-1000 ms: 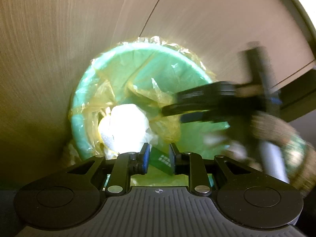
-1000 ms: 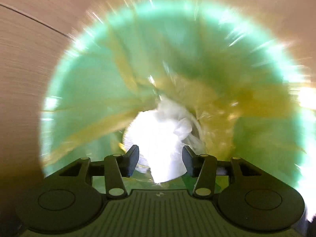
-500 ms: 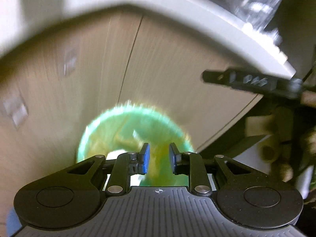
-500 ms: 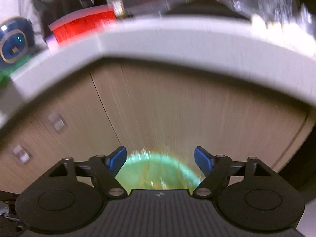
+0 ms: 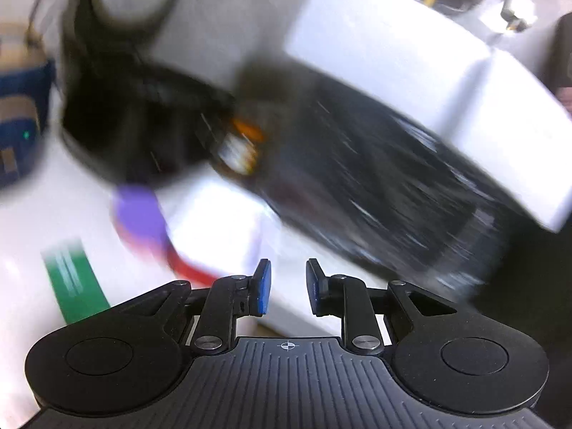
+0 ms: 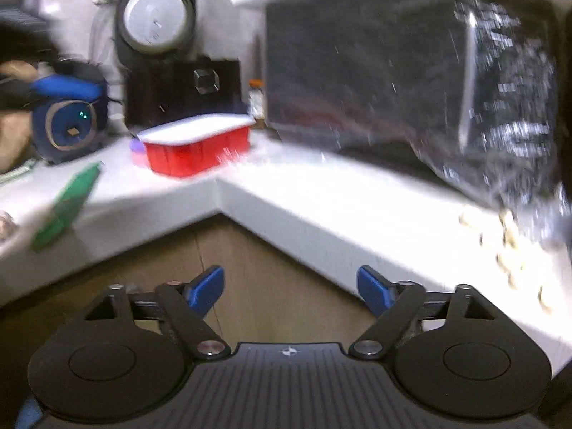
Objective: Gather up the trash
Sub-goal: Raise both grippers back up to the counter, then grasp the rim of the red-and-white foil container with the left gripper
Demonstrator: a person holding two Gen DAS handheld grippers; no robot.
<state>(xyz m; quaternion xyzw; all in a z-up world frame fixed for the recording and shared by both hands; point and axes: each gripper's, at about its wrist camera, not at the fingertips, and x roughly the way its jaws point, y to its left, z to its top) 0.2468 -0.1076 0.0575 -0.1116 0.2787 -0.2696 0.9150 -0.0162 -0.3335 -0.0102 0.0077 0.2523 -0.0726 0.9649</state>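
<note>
Both views are motion-blurred and look at a white L-shaped counter [image 6: 321,193]. A green flat wrapper [image 6: 64,207] lies near the counter's left edge; it also shows in the left wrist view [image 5: 73,286]. A red container with a white lid [image 6: 196,146] stands at the counter's inner corner, and it shows in the left wrist view [image 5: 211,228] too. My left gripper [image 5: 286,287] is slightly open with nothing between its pads, just in front of the counter edge. My right gripper [image 6: 291,289] is wide open and empty, below the counter edge in front of the wooden cabinet doors [image 6: 250,279]. The trash bin is out of view.
A black microwave [image 6: 393,71] with a crinkled clear bag [image 6: 507,114] in front stands at the right. A black appliance with a round grey top [image 6: 157,18] and a blue round device [image 6: 68,121] stand at the back left. Small pale pieces [image 6: 507,246] lie on the counter's right.
Both grippers have risen from the green lined bin up to counter height. The left gripper let go of the green piece it held one second ago. The right gripper opened wider.
</note>
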